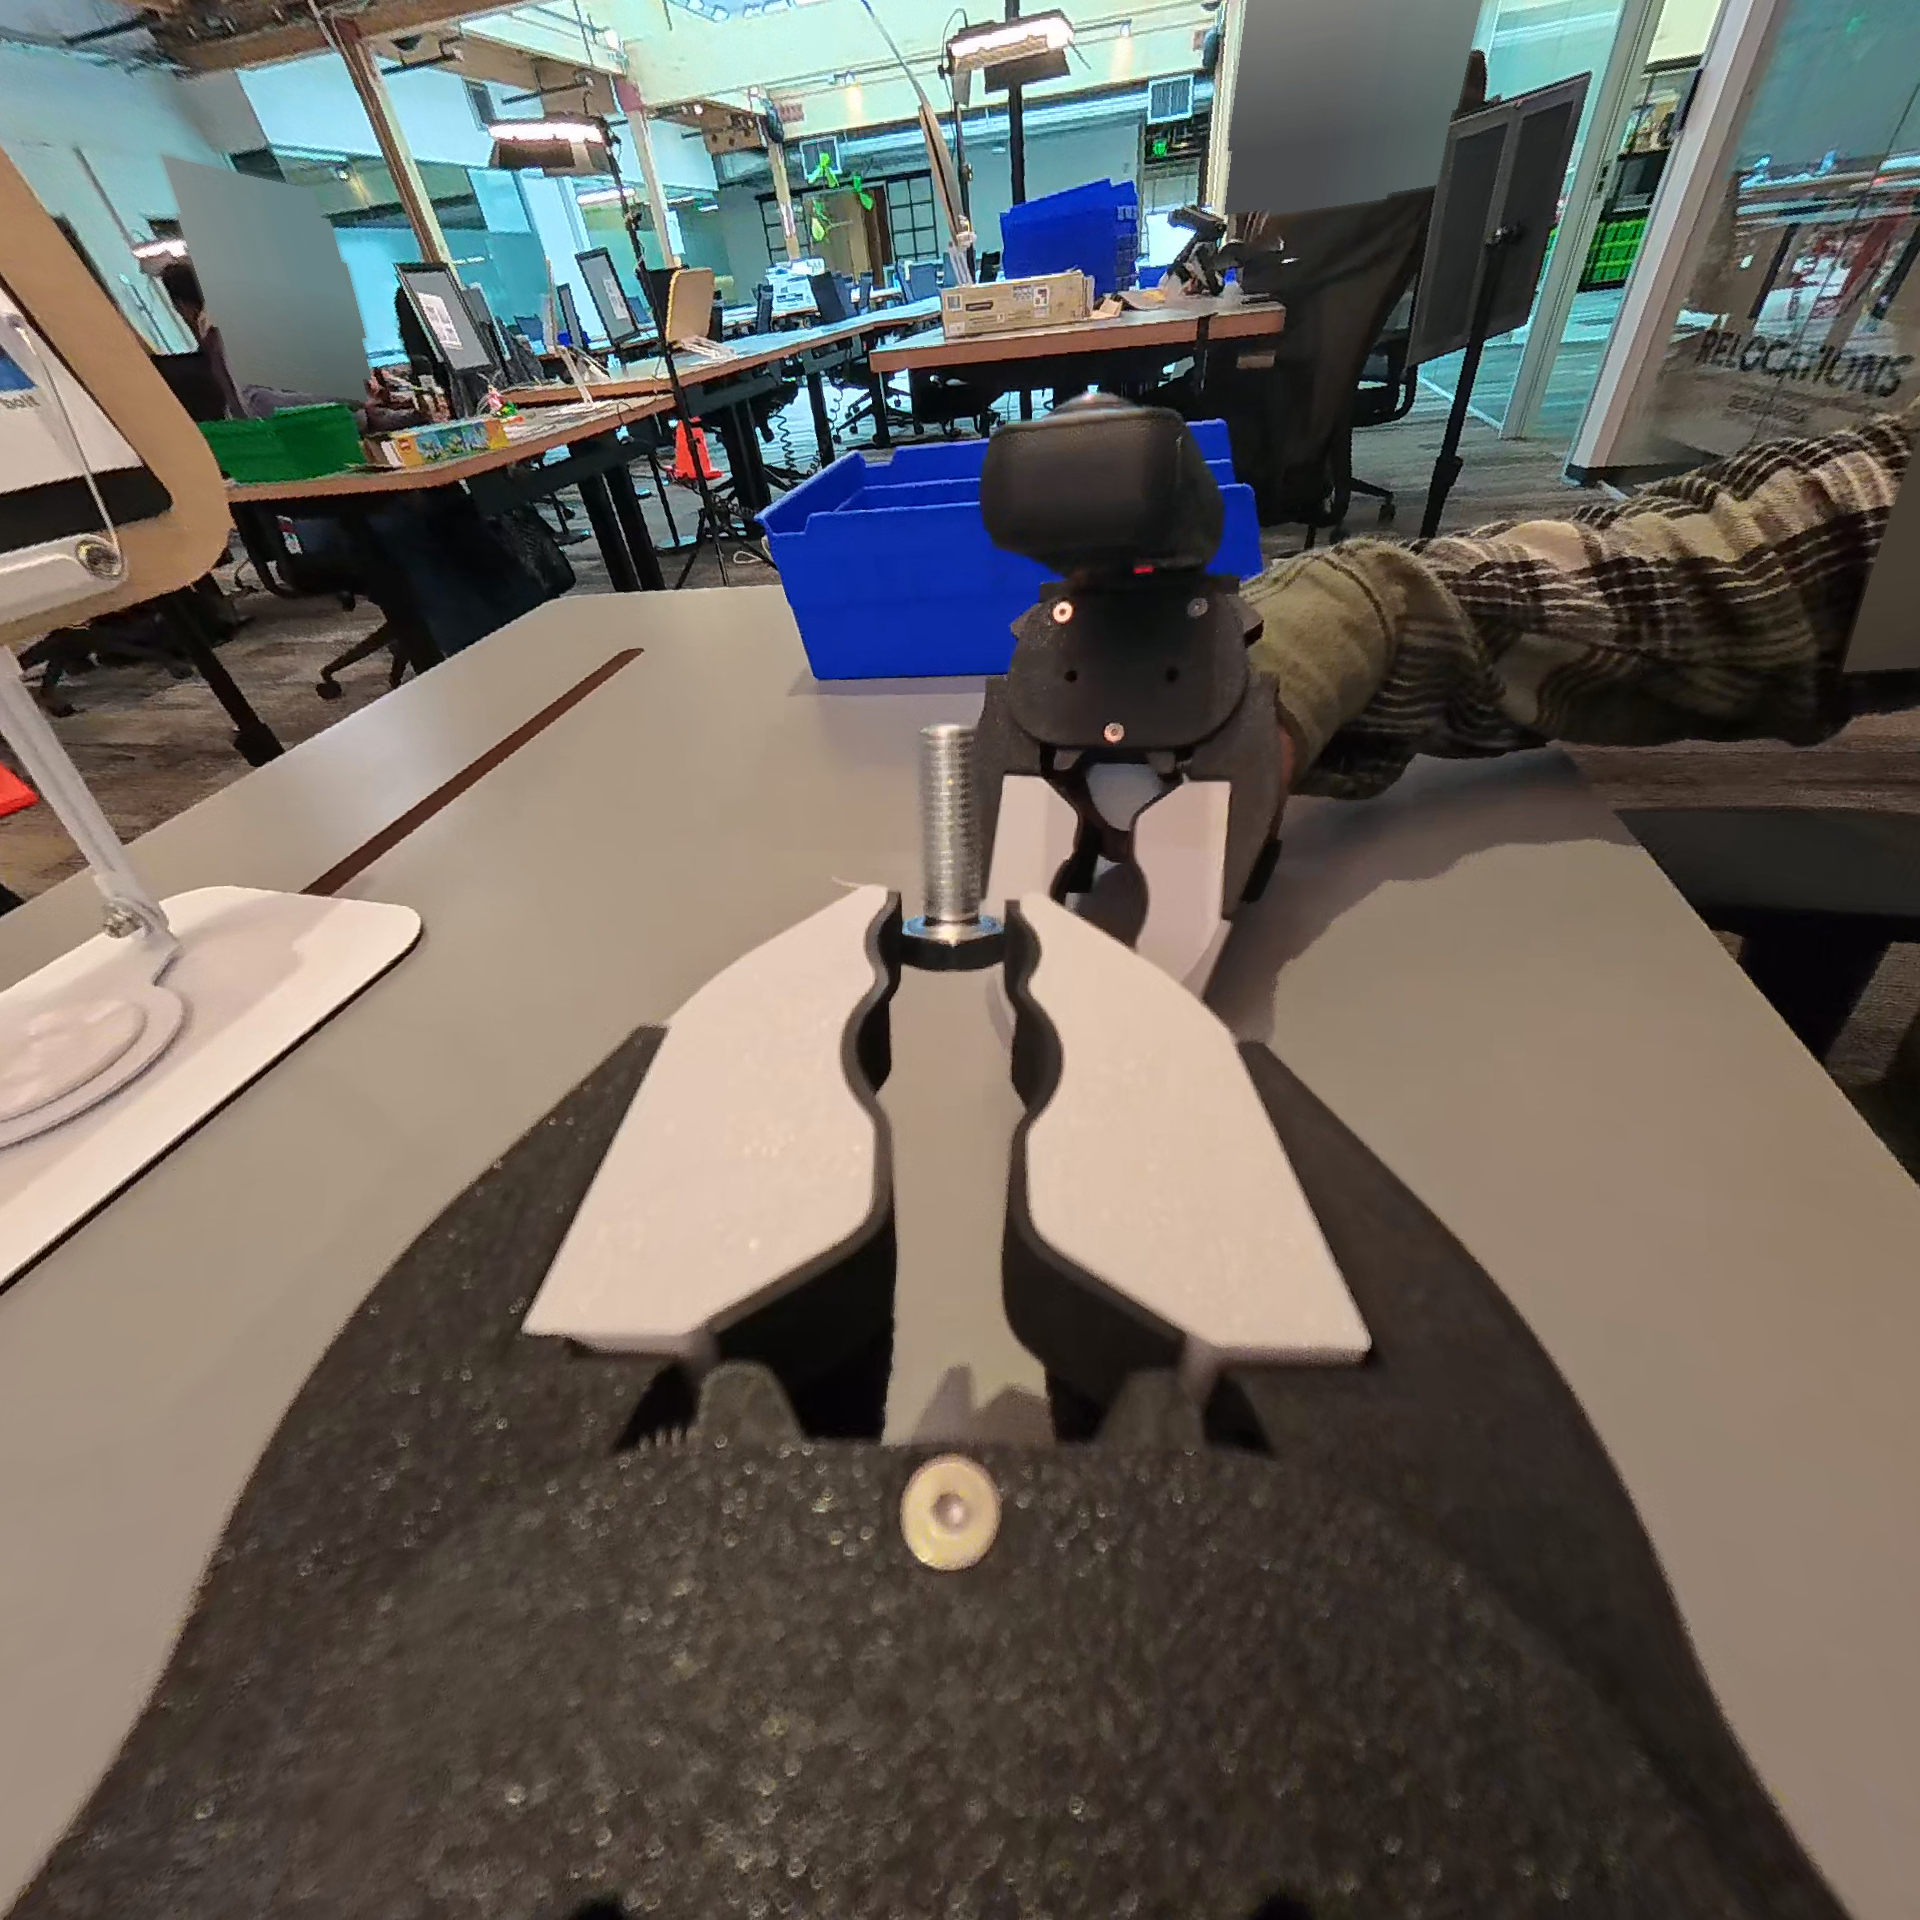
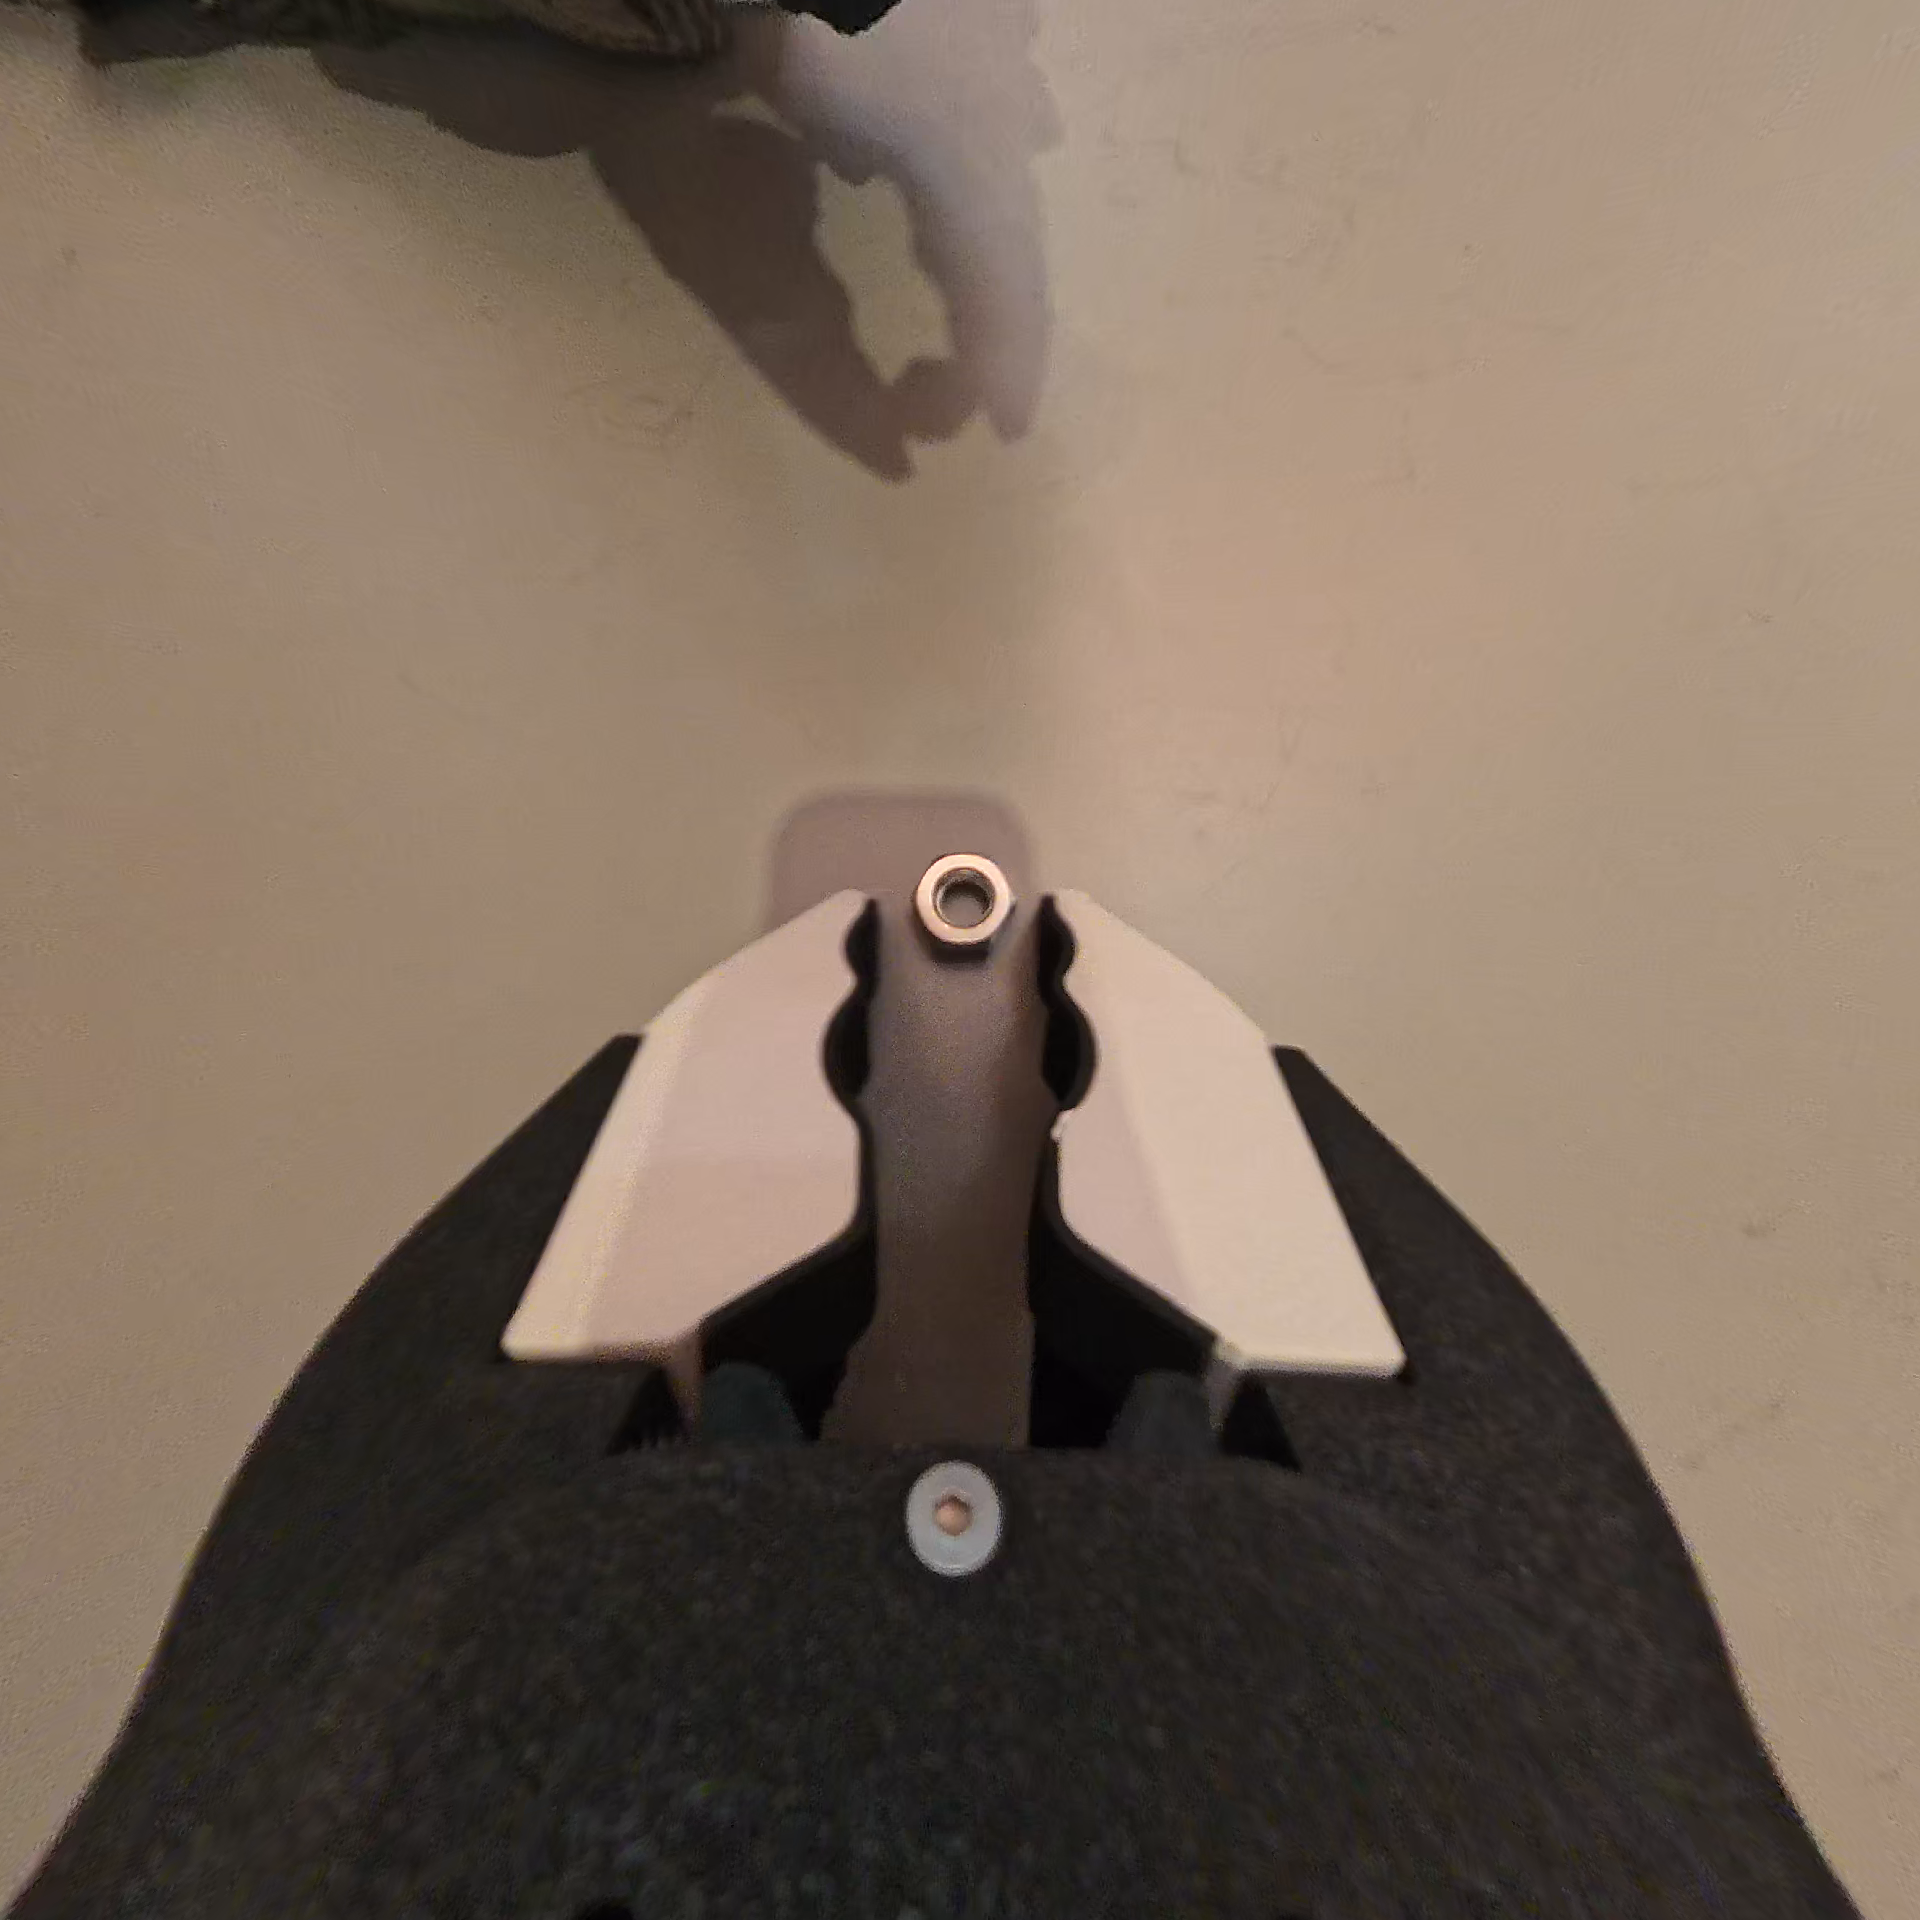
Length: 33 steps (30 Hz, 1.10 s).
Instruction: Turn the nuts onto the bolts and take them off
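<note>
Left tongs (image 1: 951,935) level and narrowly parted, right tongs (image 2: 961,914) pointing straight down, parted.

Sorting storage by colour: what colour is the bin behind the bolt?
The bin is solid blue, seen best in the left wrist view, behind the upright bolt.

silver bolt (image 1: 947,821), blue bin (image 1: 894,582), plaid sleeve (image 1: 1579,634)

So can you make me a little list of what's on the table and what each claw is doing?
bolt: upright, head down on the grey table
left gripper: shut on the bolt's head
nut: flat on the table, off the bolt
right gripper: open, pointing down, fingertips either side of the nut
behind: blue bin
</note>
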Each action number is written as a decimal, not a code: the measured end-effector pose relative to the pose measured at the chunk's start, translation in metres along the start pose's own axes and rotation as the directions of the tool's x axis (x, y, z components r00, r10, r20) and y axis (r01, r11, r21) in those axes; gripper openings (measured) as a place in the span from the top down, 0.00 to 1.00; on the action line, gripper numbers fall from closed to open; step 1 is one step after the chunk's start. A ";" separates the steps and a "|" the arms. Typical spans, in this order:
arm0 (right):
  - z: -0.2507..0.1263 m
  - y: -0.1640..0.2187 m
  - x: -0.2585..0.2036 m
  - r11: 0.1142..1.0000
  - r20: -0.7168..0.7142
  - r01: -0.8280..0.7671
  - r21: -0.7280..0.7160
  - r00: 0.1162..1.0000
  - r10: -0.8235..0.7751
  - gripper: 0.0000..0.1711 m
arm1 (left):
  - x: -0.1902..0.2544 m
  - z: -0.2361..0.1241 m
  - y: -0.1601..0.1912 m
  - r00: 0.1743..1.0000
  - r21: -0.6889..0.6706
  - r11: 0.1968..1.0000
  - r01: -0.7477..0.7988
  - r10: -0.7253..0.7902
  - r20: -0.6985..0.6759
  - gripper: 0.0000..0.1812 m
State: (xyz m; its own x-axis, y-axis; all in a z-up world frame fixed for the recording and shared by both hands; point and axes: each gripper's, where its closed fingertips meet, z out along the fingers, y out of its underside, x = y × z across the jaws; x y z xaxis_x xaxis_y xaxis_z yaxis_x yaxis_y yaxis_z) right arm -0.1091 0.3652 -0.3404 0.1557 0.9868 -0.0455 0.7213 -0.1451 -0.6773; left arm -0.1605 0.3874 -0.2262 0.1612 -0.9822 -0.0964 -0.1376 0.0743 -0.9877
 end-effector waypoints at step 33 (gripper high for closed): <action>-0.055 -0.161 0.005 0.866 0.193 0.101 0.489 0.956 -0.221 0.95 | 0.000 0.000 -0.006 0.992 0.074 0.991 0.115 -0.111 -0.059 0.85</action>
State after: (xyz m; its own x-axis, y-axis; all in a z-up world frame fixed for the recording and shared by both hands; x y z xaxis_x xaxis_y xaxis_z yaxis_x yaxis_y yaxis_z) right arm -0.1874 0.3899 -0.1907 -0.1405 0.9894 -0.0357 0.3102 0.0098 -0.9506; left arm -0.1602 0.3873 -0.2206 0.1175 -0.9928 0.0214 -0.0451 -0.0269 -0.9986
